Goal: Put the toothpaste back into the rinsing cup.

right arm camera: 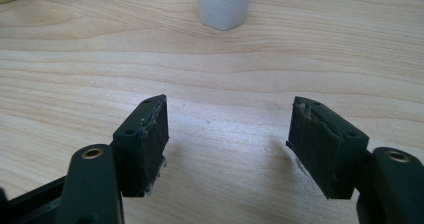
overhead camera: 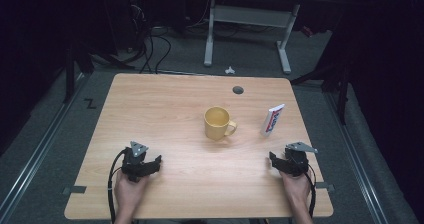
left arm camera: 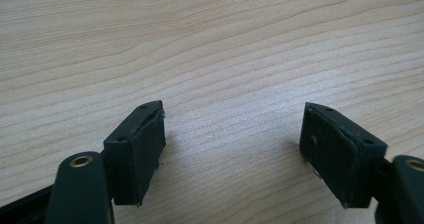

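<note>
White tube point(overhead camera: 272, 120) with red and blue print stands on its cap on the wooden table point(overhead camera: 165, 104), right of the yellow mug point(overhead camera: 217, 123) and well ahead of the right gripper point(overhead camera: 278, 162). Long axis near upright, top leaning a bit right in the high view. Print too small to read; right gripper view shows the white cap end point(right arm camera: 222, 6) with a red band and tiny unreadable marks. Mug upright, handle toward the tube. Right gripper point(right arm camera: 227, 136): jaws apart, holding nothing, bare wood between the pads. Left gripper point(overhead camera: 146, 165) low over the near left of the table; left gripper point(left arm camera: 232, 141) jaws wide, nothing gripped, only tabletop between.
</note>
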Motion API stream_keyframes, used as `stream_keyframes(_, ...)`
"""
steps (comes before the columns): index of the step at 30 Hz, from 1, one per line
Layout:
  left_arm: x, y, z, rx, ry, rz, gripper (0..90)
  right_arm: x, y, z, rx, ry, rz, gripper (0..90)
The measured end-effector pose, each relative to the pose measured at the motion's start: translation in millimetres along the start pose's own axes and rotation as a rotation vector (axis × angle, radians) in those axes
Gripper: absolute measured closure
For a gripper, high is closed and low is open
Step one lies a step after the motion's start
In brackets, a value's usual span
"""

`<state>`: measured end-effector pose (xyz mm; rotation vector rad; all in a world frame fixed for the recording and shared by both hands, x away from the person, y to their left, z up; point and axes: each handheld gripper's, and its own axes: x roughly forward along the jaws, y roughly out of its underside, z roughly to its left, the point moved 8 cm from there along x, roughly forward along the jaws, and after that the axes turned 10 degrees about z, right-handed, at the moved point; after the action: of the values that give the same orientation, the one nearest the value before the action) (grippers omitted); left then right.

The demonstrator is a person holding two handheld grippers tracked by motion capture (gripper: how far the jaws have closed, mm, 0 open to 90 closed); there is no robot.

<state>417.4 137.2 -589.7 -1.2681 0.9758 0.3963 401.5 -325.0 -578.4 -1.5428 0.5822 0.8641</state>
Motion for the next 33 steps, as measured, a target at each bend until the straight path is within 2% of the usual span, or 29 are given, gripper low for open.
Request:
stream_keyframes(14, 0.0, 0.0, -0.1, 0.0, 0.0, 0.0, 26.6, -15.6, -1.0, 14.5, -0.021, -0.036, -0.049, 33.0)
stream_keyframes(33, 0.0, 0.0, -0.1, 0.0, 0.0, 0.0, 26.5, -20.3, -8.1, 30.4, -0.02, -0.059, -0.065, 33.1)
